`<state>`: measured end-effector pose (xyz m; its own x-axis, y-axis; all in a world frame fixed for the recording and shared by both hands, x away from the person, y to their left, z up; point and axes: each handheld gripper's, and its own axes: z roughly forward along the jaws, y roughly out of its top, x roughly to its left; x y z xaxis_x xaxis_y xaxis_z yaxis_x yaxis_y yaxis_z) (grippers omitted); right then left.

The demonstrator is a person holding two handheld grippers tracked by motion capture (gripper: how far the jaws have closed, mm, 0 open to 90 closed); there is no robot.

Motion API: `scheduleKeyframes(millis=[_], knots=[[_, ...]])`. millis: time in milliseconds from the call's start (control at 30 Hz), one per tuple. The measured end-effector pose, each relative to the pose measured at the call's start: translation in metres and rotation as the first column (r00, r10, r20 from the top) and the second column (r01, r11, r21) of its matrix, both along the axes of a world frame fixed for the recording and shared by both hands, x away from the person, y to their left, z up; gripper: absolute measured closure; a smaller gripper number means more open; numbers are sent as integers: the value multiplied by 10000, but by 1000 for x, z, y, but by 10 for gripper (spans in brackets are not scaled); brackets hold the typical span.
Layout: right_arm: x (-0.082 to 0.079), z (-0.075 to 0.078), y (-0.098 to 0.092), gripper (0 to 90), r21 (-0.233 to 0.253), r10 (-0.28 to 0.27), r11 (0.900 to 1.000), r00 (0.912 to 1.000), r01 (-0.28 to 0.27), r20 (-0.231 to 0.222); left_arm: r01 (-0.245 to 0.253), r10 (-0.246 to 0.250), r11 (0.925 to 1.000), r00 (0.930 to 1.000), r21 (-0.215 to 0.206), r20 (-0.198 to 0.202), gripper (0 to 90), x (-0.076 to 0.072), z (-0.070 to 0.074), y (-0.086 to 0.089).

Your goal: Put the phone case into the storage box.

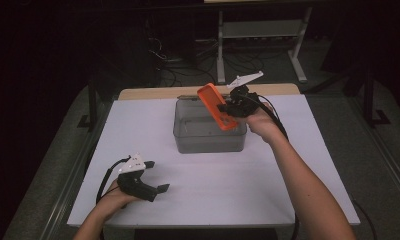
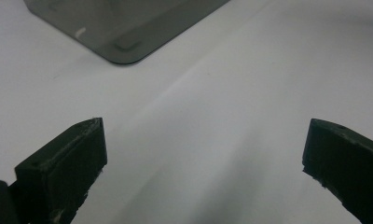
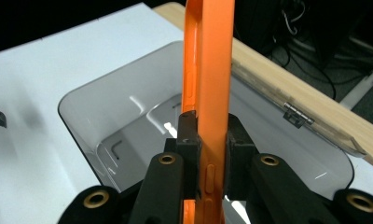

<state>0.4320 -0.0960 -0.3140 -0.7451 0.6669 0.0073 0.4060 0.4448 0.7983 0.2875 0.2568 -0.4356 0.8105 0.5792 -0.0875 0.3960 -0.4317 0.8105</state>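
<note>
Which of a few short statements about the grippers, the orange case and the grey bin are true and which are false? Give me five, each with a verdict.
1. The right gripper is clamped on the orange phone case. True.
2. The orange phone case lies flat on the bottom of the grey bin. False: it is held tilted in the air above the bin.
3. The left gripper is open with nothing between its jaws. True.
4. The grey bin is full of items. False: its inside looks empty.
5. The left gripper is reaching into the bin. False: it sits near the front edge of the white table, apart from the bin.
</note>
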Motion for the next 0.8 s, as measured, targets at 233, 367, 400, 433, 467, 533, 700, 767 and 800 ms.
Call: scheduleKeyframes(millis=[233,367,400,433,467,533,700,767,800], knots=[[9,0,11,786,-620,66,9980,9993,-89,-379,-20,20,10000,10000,-41,13,0,0,0,0],[14,0,17,786,-1111,35,9938,9981,-103,-611,-7,7,10000,10000,-38,6,0,-1,0,0],[15,-1,18,786,-1193,41,9928,9977,-121,-674,-4,4,10000,10000,-32,18,0,-1,1,0],[17,-1,19,786,-1292,32,9915,9972,-129,-749,-8,8,10000,10000,-45,16,0,-1,1,0],[18,-2,20,786,-1396,7,9901,9966,-122,-826,-8,8,10000,10000,-58,12,0,-1,1,0],[21,-3,22,786,-1581,-19,9873,9947,-145,-1032,-11,11,10000,10000,-57,7,0,-1,1,0],[28,-7,26,786,-2055,-102,9784,9895,-198,-1443,-16,16,10000,10000,-85,10,0,-1,1,0],[30,-8,27,786,-2221,-108,9747,9869,-256,-1611,-19,19,10000,10000,-94,-4,0,-1,1,0],[32,-10,27,786,-2261,-167,9738,9847,-233,-1733,-19,19,10000,10000,-86,-9,0,-1,1,0]])
